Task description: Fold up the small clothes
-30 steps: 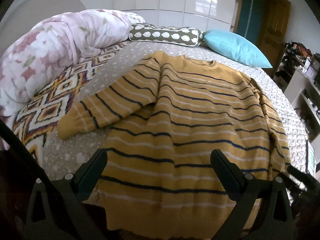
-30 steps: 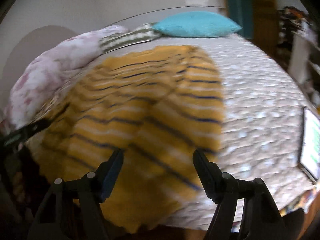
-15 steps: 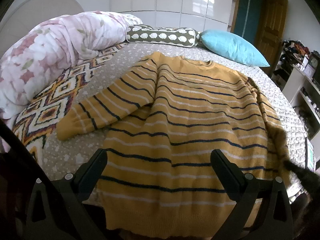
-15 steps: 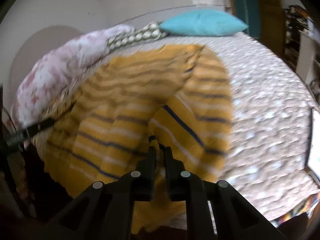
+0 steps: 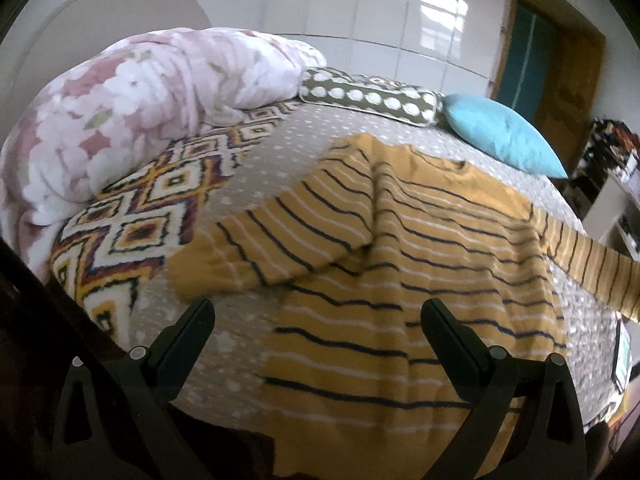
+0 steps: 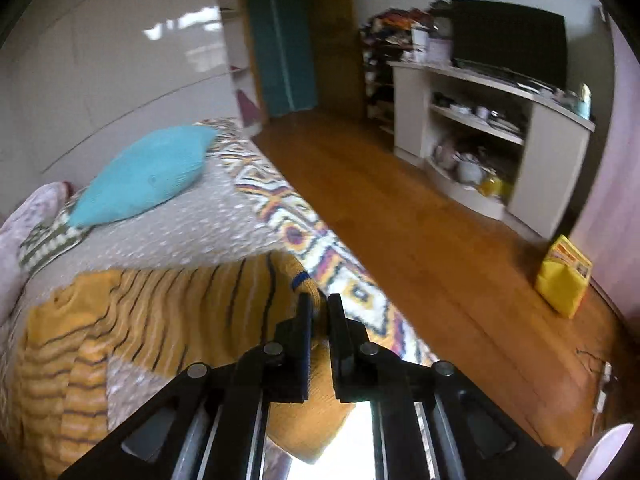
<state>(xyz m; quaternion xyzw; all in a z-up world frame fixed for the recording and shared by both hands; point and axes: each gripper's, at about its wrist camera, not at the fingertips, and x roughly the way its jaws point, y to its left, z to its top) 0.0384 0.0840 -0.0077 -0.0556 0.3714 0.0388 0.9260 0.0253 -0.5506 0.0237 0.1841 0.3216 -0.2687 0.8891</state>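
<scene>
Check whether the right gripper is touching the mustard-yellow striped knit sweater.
Touching. The right wrist view shows the right gripper shut on the cuff of the mustard-yellow striped knit sweater, fabric pinched between its fingers.

— What did the room around you look like?

— I stood at a bed with a grey dotted cover (image 5: 280, 152). A pink floral quilt (image 5: 132, 112) was bunched at its far left, beside an olive bolster with white spots (image 5: 368, 98) and a turquoise cushion (image 5: 504, 138). A rug-like blanket with diamond patterns (image 5: 140, 228) lay along the bed's edge.

— And beyond the bed?

— Glossy white wall panels (image 5: 400, 24) caught window reflections. A wooden door frame with teal panels (image 6: 280, 40) stood past them. To my right ran an orange-brown wooden floor (image 6: 420, 220), a white shelf unit (image 6: 480, 128) under a black television screen (image 6: 508, 36), and a yellow bag (image 6: 564, 284) by the wall.
</scene>
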